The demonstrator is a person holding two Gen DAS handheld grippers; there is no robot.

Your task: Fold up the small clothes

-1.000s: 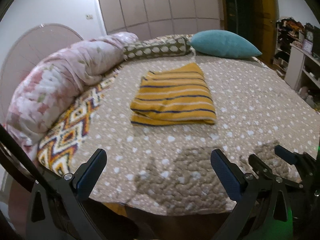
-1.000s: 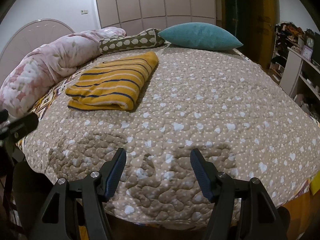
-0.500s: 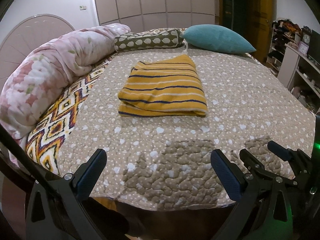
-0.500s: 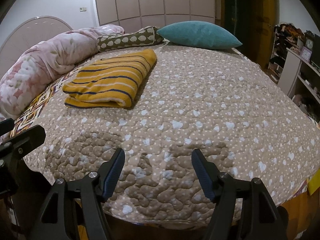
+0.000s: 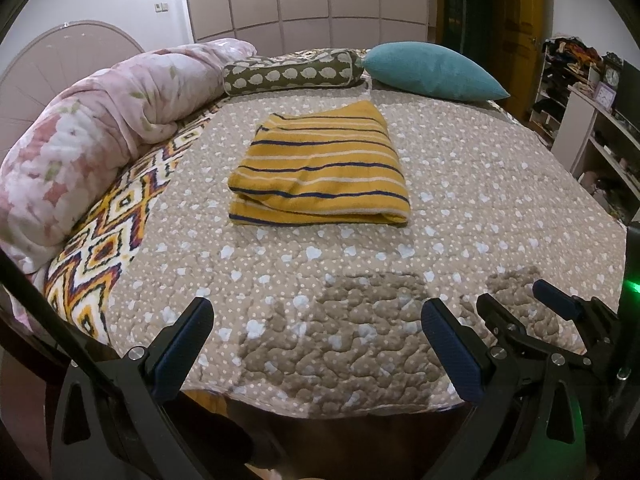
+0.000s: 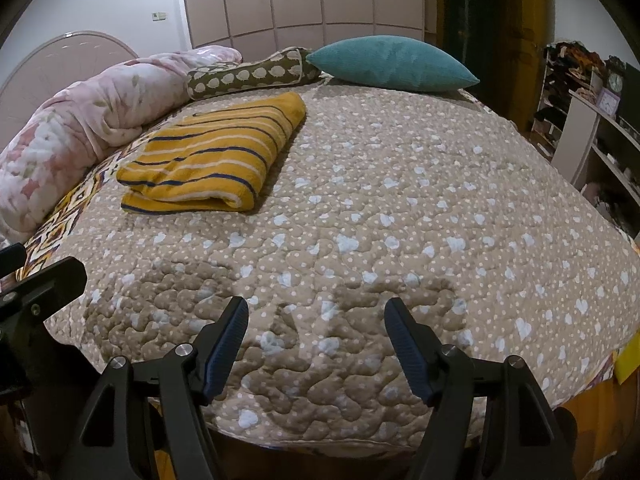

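- Bed (image 5: 460,208) (image 6: 440,208) filling both views, covered by a taupe quilted spread: puffy stitched bumps, white dots and pale heart shapes all over.
- Rolled pink floral duvet (image 5: 92,128) (image 6: 68,132) along the bed's left edge, soft and fleecy, bulging in a long curved sausage shape.
- Strip of blanket (image 5: 112,248) under the duvet, woven-looking, with orange, white and dark diamond zigzags.
- Teal cushion (image 5: 432,70) (image 6: 392,64) at the far end, ribbed fabric, almond-shaped with pointed corners.
- Olive bolster (image 5: 292,72) (image 6: 248,74) just left of the cushion, cylindrical, printed with rounded white motifs, touching the duvet's far end.
- Folded garment (image 5: 320,172) (image 6: 212,156) lying flat on the spread, left of the bed's middle and well apart from both tools: mustard-yellow knit with thin navy and cream stripes, a thick rectangular stack with a rounded fold along the near edge.
- Left tool (image 5: 316,344) low over the near edge of the bed, black frame with ridged dark-blue pads, spread wide and holding nothing.
- Right tool (image 6: 316,340) (image 5: 524,304) just beside it at the same near edge, same black frame and ridged blue pads, likewise spread apart and empty.
- Dark shadows of both tools cast on the quilt just ahead of the pads.
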